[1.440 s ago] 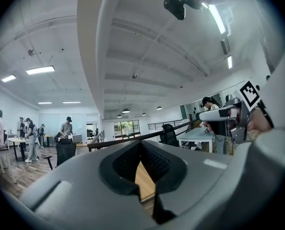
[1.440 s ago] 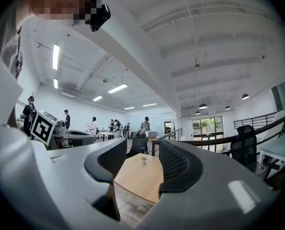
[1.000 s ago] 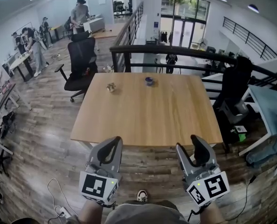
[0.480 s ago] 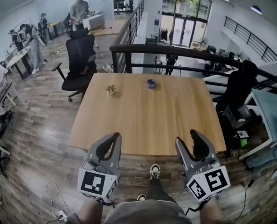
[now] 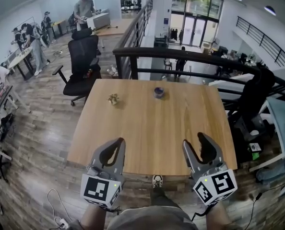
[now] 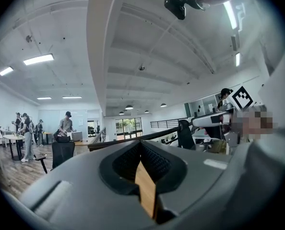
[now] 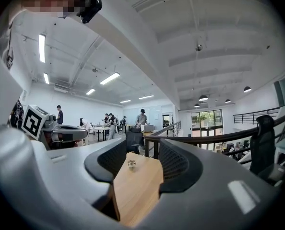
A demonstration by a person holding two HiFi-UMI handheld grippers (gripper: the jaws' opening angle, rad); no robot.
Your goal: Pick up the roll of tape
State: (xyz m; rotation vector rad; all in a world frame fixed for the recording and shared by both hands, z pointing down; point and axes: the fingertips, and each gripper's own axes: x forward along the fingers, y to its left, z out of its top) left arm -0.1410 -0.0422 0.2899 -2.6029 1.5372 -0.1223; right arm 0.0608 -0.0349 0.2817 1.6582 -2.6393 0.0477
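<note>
Roll of tape: We saw one roll of tape, small and blue-purple, on the wooden table. It sat far ahead of both grippers, roughly between their two lines and well apart from each.
Tape's facing: It seemed to lie flat with its hole turned upward. Seen from above it was round, so we could make out no long axis, and it was too small to tell more.
Left gripper: One left gripper was held low at the table's near edge. Its jaw tips met with nothing between them, and only a sliver of tabletop showed through the loop of its pads.
Right gripper: One right gripper was beside the left at the same edge. Its jaws stood parted and empty, with bare tabletop showing through the gap.
Small tan object: One small tan object lay far ahead of the left gripper, left of the tape and apart from it.
Other counts: We counted one table and one black office chair, which stood beyond the table's far left corner.
Background: A black railing ran beyond the table's far edge, and several people stood at desks far off to the left.
</note>
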